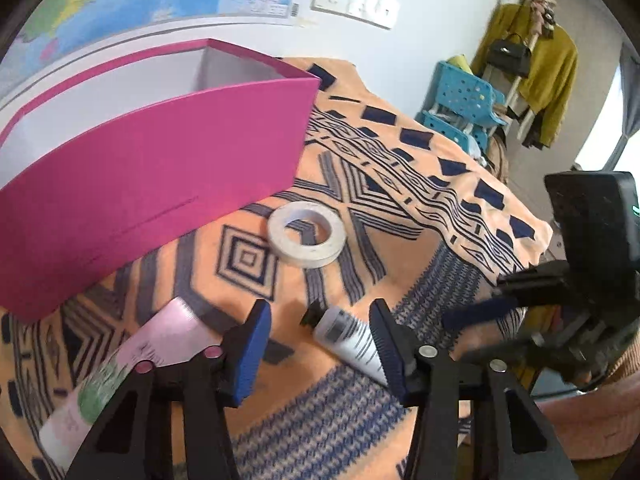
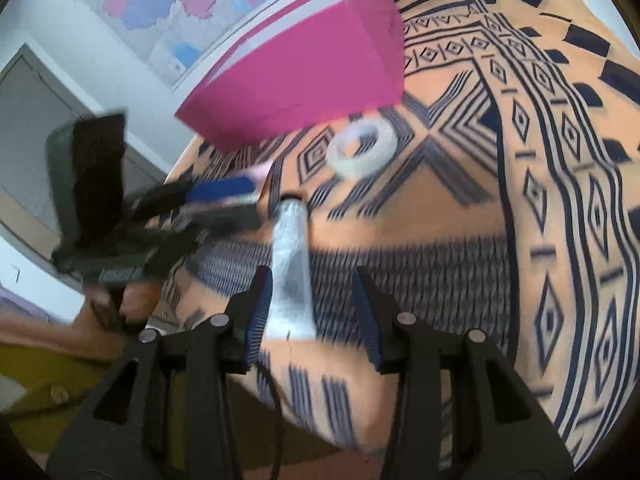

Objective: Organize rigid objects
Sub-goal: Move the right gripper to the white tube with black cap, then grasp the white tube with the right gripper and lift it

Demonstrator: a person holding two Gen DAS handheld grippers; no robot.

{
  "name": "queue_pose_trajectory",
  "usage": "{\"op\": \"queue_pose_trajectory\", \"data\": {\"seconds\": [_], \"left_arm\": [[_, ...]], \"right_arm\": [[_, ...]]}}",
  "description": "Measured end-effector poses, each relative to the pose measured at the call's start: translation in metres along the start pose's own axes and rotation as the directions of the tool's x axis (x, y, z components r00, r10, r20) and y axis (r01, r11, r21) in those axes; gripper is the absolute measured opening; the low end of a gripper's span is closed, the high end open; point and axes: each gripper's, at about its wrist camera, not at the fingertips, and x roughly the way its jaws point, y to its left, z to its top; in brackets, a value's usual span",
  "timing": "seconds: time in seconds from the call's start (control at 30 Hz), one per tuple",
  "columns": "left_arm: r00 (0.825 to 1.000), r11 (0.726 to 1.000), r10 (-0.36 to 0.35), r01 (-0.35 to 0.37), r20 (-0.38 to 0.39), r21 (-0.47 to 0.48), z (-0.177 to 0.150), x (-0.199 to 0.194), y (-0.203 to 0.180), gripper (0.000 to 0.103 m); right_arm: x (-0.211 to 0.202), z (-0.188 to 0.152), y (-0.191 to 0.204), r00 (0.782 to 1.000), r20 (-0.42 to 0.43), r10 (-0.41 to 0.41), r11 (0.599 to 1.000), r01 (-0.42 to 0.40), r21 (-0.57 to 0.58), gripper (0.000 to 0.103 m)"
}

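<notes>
From the left wrist, the left gripper hangs over the patterned cloth with its blue pads apart and nothing between them. A pink tube lies just outside the left finger, partly hidden behind it. A white tube with a black cap lies just inside the right finger. Farther off sits a roll of white tape, flat on the cloth, and beyond it to the left stands the open magenta box, its white inside showing. The right gripper enters from the right edge, blurred.

From the right wrist, the right gripper has its pads spread, and the white tube lies lengthwise beside the left pad, whether touching I cannot tell through the blur; it is not pinched. The tape rests farther on, near the foot of the box. The left gripper shows at the left, smeared.

To my eye the white tube is the likely next pick. It would go best with the jaws centred across the tube's firm body near the cap, closed squarely, lifted clear of the cloth, then carried over the box wall.
</notes>
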Motion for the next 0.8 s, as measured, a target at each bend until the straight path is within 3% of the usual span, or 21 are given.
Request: {"op": "queue_pose_trajectory", "data": {"seconds": [0.13,0.27,0.47,0.67,0.8], "left_arm": [[0.999,0.999,0.013,-0.011,-0.038,0.041,0.001,0.013,-0.006,0.034],[0.999,0.999,0.018,-0.017,-0.033,0.033,-0.003,0.009,-0.004,0.032],[0.999,0.999,0.028,-0.029,-0.029,-0.035,-0.008,0.000,0.009,0.032],[0.998,0.995,0.055,-0.056,-0.020,-0.079,-0.018,-0.009,0.013,0.041],[0.998,0.991,0.050,-0.053,-0.028,-0.125,-0.024,-0.009,0.020,0.045]], "right_arm": [[0.005,-0.012,0.014,0.996,-0.052,0.071,0.997,-0.072,-0.014,0.044],[0.017,-0.023,0.022,0.989,-0.111,0.093,0.995,-0.096,-0.019,0.044],[0.019,-0.016,0.016,0.997,-0.057,0.058,0.998,-0.058,0.002,0.041],[0.023,-0.001,0.014,0.999,0.019,-0.031,1.000,0.031,0.000,0.041],[0.031,0.017,0.008,0.997,0.059,-0.047,0.999,0.047,0.012,0.042]]}}
